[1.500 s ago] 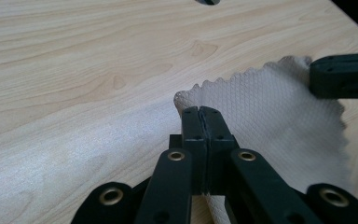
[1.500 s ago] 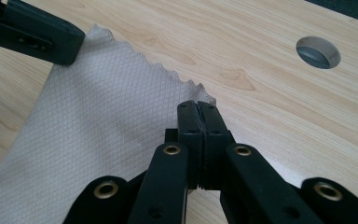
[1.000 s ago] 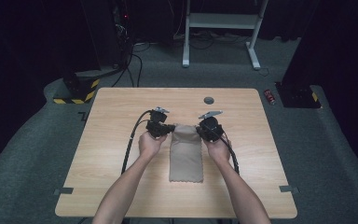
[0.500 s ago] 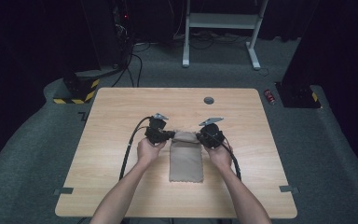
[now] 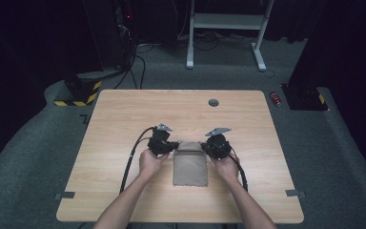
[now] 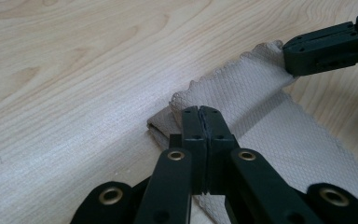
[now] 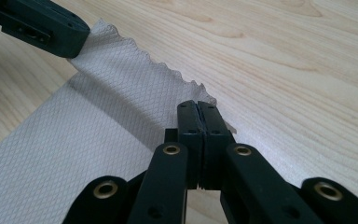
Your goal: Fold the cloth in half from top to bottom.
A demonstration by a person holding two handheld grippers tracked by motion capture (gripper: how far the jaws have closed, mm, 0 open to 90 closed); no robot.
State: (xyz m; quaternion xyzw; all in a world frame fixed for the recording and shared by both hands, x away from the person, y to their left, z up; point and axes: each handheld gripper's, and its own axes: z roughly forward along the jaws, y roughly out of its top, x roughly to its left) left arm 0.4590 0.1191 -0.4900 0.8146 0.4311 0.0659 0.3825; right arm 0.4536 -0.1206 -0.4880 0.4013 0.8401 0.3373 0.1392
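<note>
Both grippers are clamped on the far edge of the cloth [image 5: 189, 163], one at each far corner. The left gripper [image 5: 170, 146] pinches the far-left corner; in the left gripper view its jaws stand pressed together with the scalloped hem caught between them [image 6: 200, 116]. The right gripper [image 5: 208, 147] pinches the far-right corner in the same way, its jaws together on the hem in the right gripper view [image 7: 199, 112].

The cloth lies on the table [image 5: 124, 114], slightly nearer the near edge than the far one and about midway between the left and right edges. It is a tan, diamond-textured piece, already doubled into a narrow rectangle that runs toward the person.

Against the earlier high views, both hands have come back toward the near edge and sunk a little, carrying the held edge with them. A second ago the grippers and the cloth's far edge sat farther up the table; now the far edge is drawn closer and a folded band shows across the cloth's top. The grip itself has not altered: both pairs of jaws were together then and are together now.

This looks like a fold in progress, the far edge being brought over toward the near edge. The fold seems barely begun, since most of the cloth lies flat.
</note>
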